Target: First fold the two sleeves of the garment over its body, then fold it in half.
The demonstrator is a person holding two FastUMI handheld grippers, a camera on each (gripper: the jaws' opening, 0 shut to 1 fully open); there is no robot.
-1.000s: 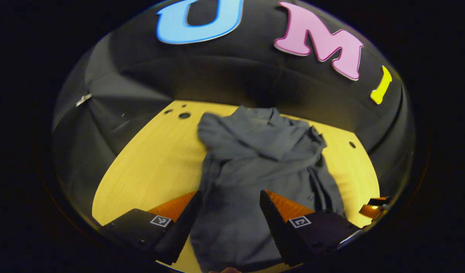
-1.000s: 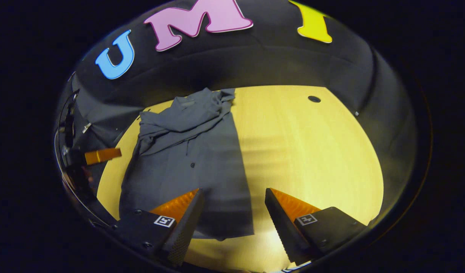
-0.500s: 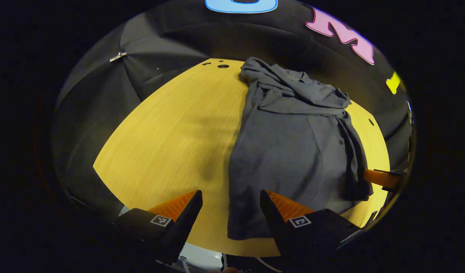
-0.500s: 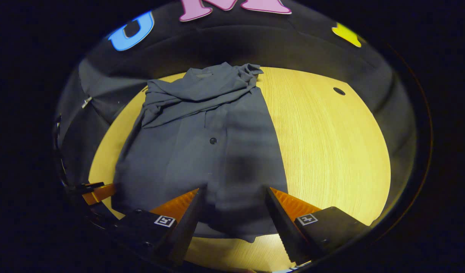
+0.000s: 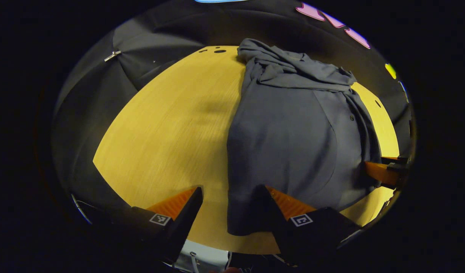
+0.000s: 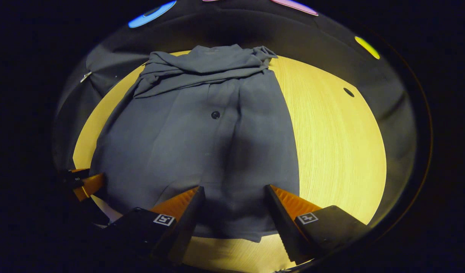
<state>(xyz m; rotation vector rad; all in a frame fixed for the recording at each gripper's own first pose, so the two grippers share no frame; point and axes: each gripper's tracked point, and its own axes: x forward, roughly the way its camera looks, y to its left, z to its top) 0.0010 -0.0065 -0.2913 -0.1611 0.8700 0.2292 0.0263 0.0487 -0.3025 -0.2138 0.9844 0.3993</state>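
Note:
A dark grey buttoned shirt [image 5: 293, 129] lies lengthwise on the yellow wooden table [image 5: 168, 129], both sleeves bunched across its far, collar end [image 6: 206, 66]. My left gripper [image 5: 228, 212] is open just above the shirt's near left hem corner; the hem edge lies between its fingers. My right gripper [image 6: 234, 212] is open over the near hem [image 6: 232, 223], right of the shirt's middle. In the left gripper view the other gripper's finger [image 5: 380, 172] pokes in at the shirt's right edge. In the right gripper view the other gripper's finger [image 6: 88, 185] sits by the left hem.
Black cloth walls close off the table's far side. Small round holes [image 5: 219, 50] mark the tabletop near the far edge, and another hole [image 6: 348, 92] sits at the right. Bare tabletop runs along both sides of the shirt. The table's near edge [image 5: 217, 248] lies just under the grippers.
Both grippers have dropped lower and drawn back toward the shirt's near hem, staying open. The shirt itself has not moved.

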